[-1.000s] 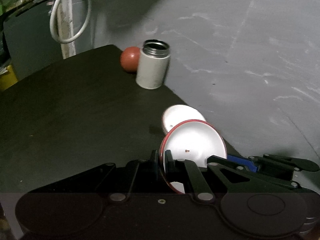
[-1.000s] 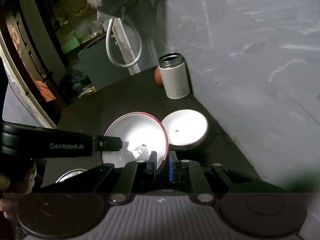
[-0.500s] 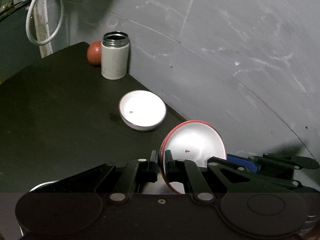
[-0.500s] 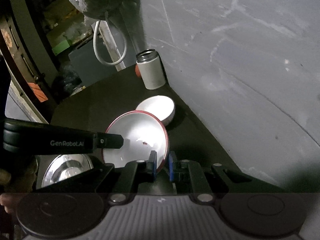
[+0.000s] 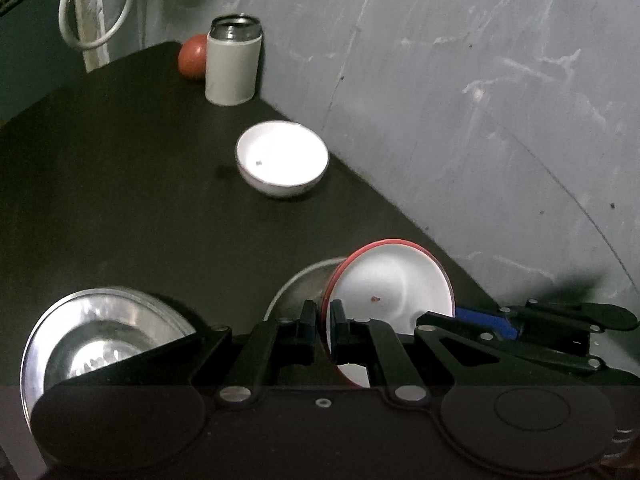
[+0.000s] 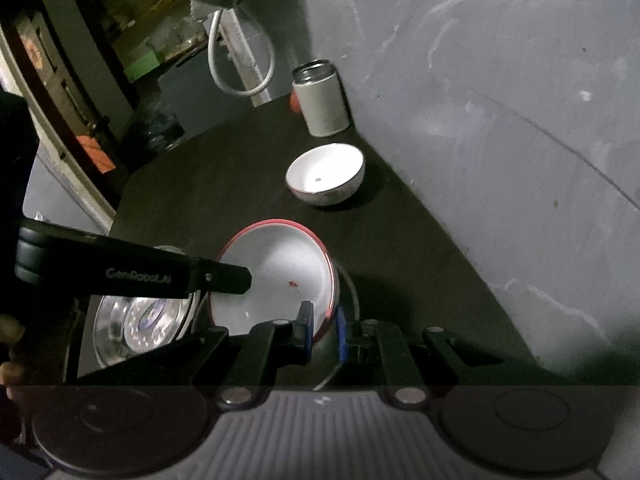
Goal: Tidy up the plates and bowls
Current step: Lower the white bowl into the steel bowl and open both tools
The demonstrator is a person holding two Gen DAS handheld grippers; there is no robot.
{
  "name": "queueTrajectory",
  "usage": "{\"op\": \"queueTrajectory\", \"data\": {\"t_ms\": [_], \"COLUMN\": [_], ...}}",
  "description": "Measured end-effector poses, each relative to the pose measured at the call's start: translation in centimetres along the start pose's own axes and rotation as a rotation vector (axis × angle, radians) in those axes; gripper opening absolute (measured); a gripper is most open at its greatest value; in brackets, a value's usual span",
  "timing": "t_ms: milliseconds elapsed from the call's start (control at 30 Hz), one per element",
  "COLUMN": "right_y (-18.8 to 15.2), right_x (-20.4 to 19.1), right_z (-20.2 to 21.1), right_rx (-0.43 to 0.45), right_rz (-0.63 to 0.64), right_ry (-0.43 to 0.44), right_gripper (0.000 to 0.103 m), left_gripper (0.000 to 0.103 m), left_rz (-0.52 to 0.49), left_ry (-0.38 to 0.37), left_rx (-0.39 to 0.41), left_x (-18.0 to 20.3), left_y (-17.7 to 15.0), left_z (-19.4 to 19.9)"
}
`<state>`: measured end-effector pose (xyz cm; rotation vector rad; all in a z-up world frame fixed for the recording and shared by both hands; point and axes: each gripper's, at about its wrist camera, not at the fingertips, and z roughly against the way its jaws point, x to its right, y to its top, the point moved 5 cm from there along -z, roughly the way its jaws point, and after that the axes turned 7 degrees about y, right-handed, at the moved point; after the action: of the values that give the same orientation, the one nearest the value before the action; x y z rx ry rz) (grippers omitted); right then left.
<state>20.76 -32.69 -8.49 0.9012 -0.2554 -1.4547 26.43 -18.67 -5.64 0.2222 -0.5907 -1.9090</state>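
Both of your hand-held grippers have pulled back from the wall end of the bench (image 5: 120, 184): the white bowl (image 5: 282, 158) and the canister now sit farther off than a second ago, and steel dishes have come into view below.

Your left hand-held gripper (image 5: 322, 322) is clamped on the rim of the red-rimmed bowl (image 5: 392, 280), holding it tilted. Your right hand-held gripper (image 6: 322, 326) pinches the opposite rim of the same bowl, blue pads on either side of the edge. That bowl hangs just above a steel dish (image 5: 298, 292), mostly hidden behind it.

"GenRobot.AI" is printed in white on the left gripper's black arm in the right wrist view, slightly blurred. No other writing is readable.

A second steel plate (image 5: 96, 332) lies to the left on the bench, partly covered by the gripper body. The white bowl stands upright, near the wall, with a small dark speck inside. Beyond it stands an open grey canister (image 5: 232, 66), and a red ball (image 5: 192, 60) touches or sits just behind it. A white cable loop (image 5: 96, 4) hangs past the bench's far edge.
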Motion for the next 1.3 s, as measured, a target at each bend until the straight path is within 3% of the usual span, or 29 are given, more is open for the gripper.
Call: {"op": "queueTrajectory", "data": {"t_ms": [700, 1300], "right_y": [-1.1, -0.8], "right_x": [-1.3, -0.7], "right_z": [-0.6, -0.9], "right_rx": [-0.075, -0.077], "right_rz": [0.042, 0.027], "right_ry": [0.023, 0.019], "right_gripper": [0.014, 0.014], "left_gripper": [0.006, 0.007], "left_rz": [0.055, 0.044], "left_ry": [0.045, 0.070], "left_rx": [-0.101, -0.111], "left_x": [-1.0, -0.9], "left_y": [-2.3, -2.1], "left_z": [-0.9, -1.2]}}
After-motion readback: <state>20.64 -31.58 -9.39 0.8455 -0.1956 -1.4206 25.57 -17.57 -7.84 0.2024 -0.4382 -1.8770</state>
